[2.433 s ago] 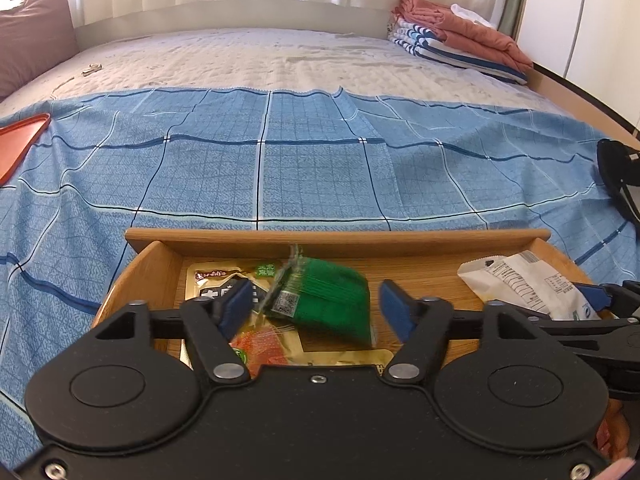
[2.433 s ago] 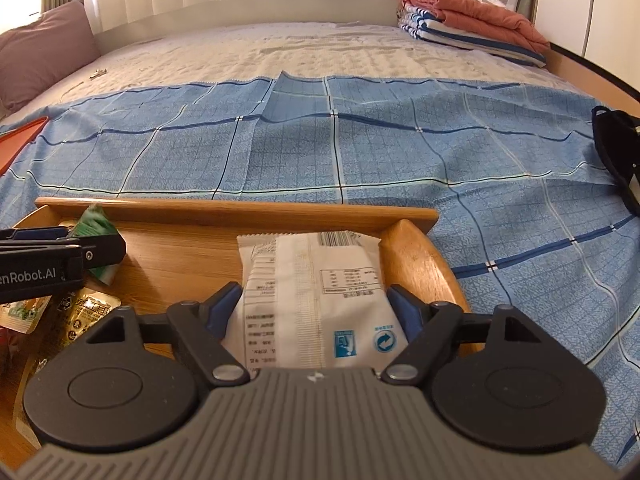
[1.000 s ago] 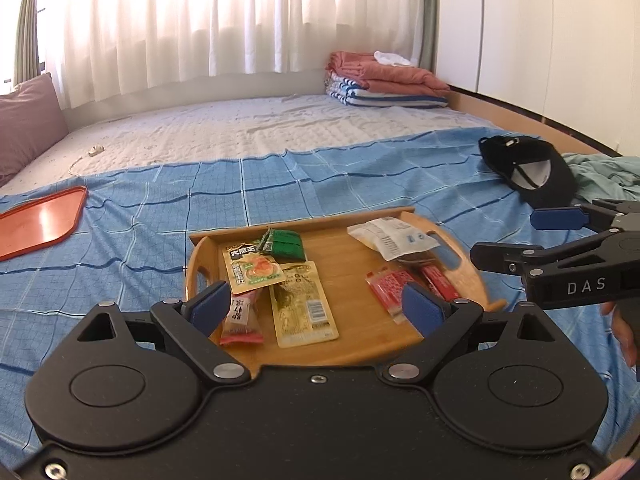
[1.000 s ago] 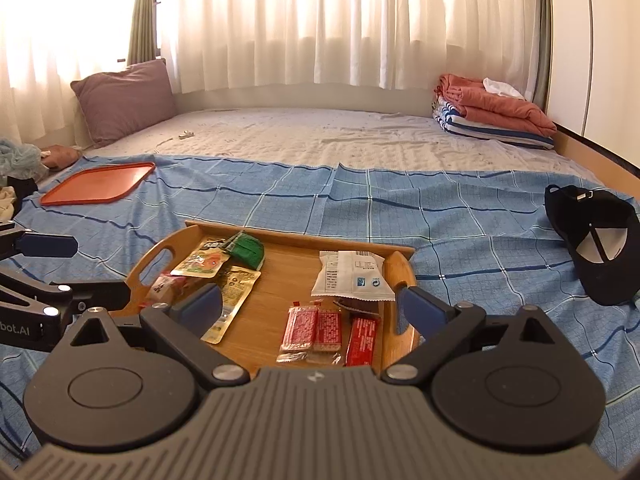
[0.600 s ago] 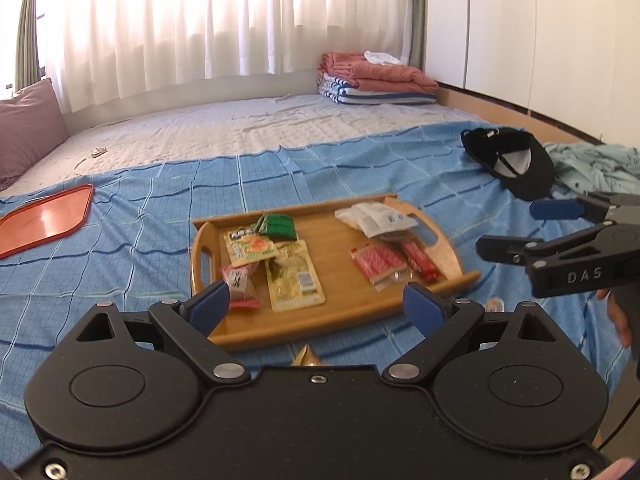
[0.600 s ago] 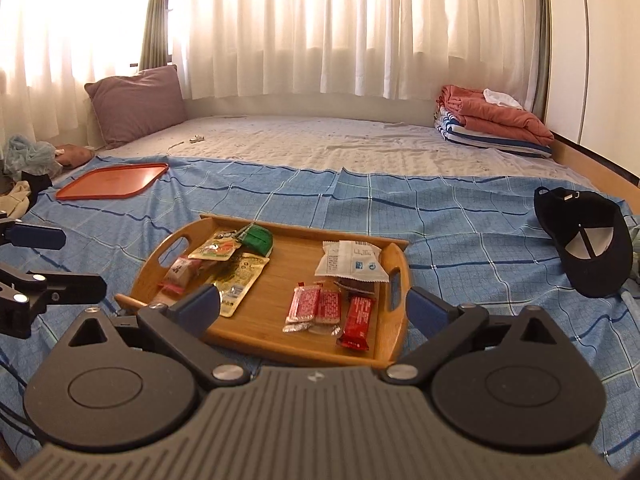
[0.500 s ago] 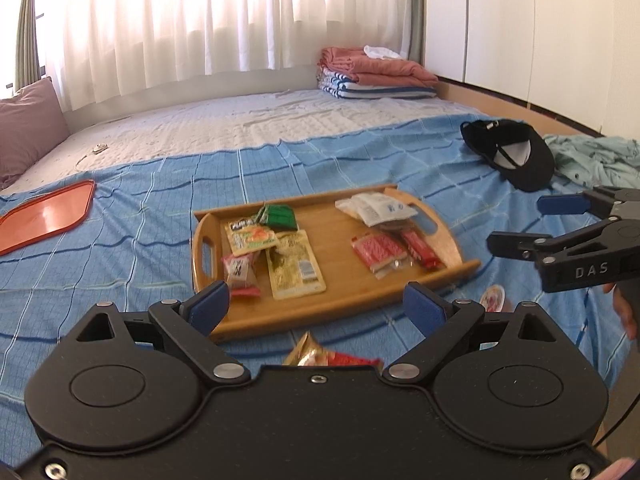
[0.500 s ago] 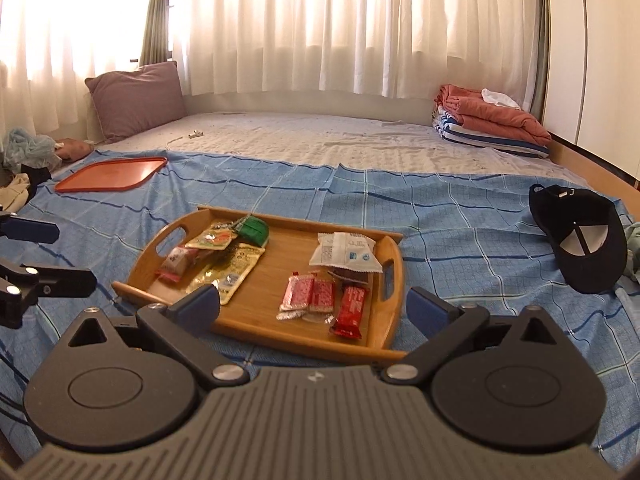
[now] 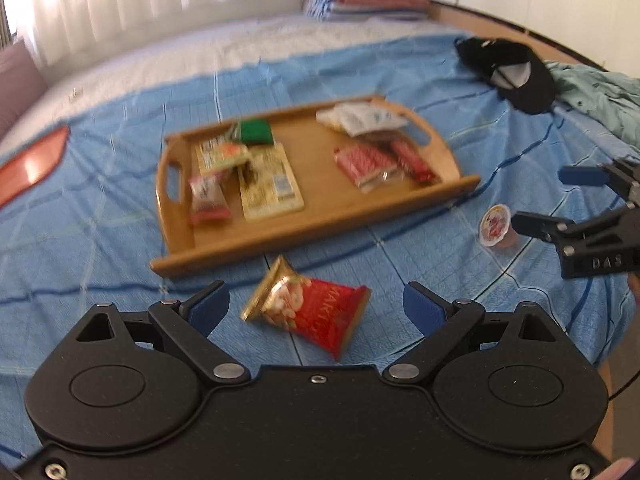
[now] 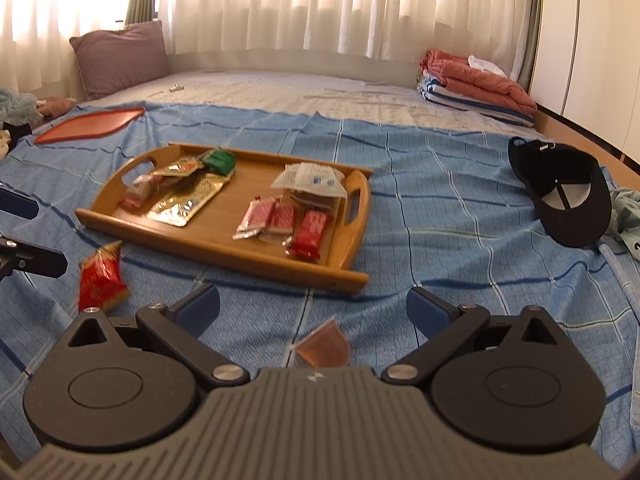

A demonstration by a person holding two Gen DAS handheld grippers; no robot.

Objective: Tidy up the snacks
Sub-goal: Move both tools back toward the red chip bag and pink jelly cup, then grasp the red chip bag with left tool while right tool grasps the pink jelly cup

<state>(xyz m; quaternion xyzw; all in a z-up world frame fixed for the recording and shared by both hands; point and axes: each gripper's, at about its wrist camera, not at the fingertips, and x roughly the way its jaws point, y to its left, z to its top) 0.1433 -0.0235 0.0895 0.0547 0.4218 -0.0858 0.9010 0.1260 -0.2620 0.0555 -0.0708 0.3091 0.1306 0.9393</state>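
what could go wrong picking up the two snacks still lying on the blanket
1. The red snack bag lies flat and puffy on the soft blanket; the open left gripper may snag cloth or crush it.
2. The small jelly cup sits tipped, partly hidden under the open right gripper, so the jaws may knock it away.
3. The wooden tray is already crowded, so drops may land on other packets.

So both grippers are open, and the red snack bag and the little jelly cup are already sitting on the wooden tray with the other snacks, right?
Not quite. Both the left gripper and right gripper are open, but the red snack bag and jelly cup lie on the blue bedspread, in front of the wooden tray. The left wrist view shows it.
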